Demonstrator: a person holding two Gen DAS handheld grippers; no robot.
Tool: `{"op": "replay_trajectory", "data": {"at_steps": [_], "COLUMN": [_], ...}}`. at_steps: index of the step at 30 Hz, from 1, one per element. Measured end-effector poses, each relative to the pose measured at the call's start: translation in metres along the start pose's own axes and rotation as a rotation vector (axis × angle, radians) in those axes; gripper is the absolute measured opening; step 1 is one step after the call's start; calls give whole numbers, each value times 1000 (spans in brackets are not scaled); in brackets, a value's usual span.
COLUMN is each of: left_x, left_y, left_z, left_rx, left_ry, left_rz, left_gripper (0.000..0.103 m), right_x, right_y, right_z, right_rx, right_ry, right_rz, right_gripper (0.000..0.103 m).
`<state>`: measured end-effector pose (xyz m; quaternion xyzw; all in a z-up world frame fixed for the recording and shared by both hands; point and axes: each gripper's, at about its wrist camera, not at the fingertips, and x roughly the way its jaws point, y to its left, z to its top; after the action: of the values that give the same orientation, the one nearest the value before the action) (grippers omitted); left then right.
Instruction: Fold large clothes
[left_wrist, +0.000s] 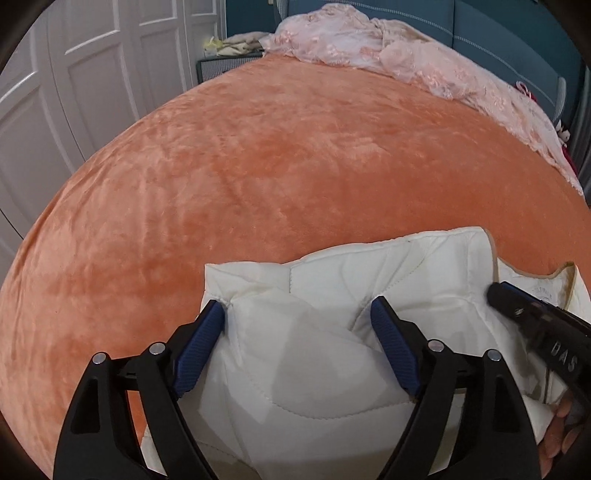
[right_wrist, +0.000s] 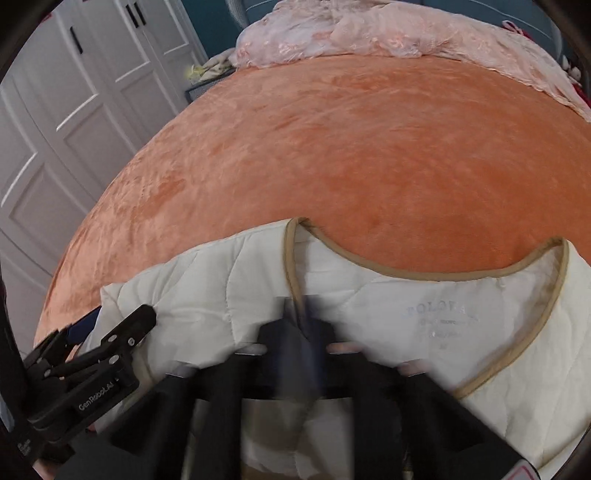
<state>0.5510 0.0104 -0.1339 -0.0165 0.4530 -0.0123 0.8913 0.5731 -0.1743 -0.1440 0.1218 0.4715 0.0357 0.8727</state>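
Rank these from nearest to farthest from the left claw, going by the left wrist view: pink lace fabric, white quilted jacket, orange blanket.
1. White quilted jacket: between the left claw fingers.
2. Orange blanket: spread beyond the jacket, mid-frame.
3. Pink lace fabric: heaped at the bed's far edge, upper right.

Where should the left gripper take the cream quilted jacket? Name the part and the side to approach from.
Grip the jacket's folded outer edge near the left gripper, coming from the near side, over the bed's near edge. There the quilted layers bunch into a raised ridge already between the open fingers, while the tan-bound neckline lies flat on the orange blanket.
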Motion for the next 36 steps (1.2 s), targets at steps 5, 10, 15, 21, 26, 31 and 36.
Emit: {"op": "replay_trajectory", "data": {"at_steps": [5, 10, 15, 21, 26, 31, 36], "left_x": [0, 3, 5, 7, 9, 10, 13], "left_y": [-3, -8, -10, -13, -14, -16, -16], "left_z": [-6, -10, -12, -12, -13, -14, -13], "left_rx": [16, 38, 48, 60, 65, 68, 68], "left_ry": [-32, -52, -61, -60, -64, -69, -75], "left_rz": [26, 62, 82, 101, 114, 123, 130], "left_gripper": [83, 86, 88, 88, 90, 91, 93], "right_x": [4, 10, 10, 10, 11, 13, 14], "right_y": [1, 2, 1, 1, 3, 0, -2], "right_z": [-9, -13, -14, -14, -15, -16, -17], "right_rx": [-24, -43, -38, -39, -42, -30, -11], "right_ry": [-34, -33, -44, -46, -50, -58, -66], "right_rz": [-62, -95, -96, -98, -105, -91, -71], "right_gripper": [1, 0, 0, 0, 0, 0, 0]}}
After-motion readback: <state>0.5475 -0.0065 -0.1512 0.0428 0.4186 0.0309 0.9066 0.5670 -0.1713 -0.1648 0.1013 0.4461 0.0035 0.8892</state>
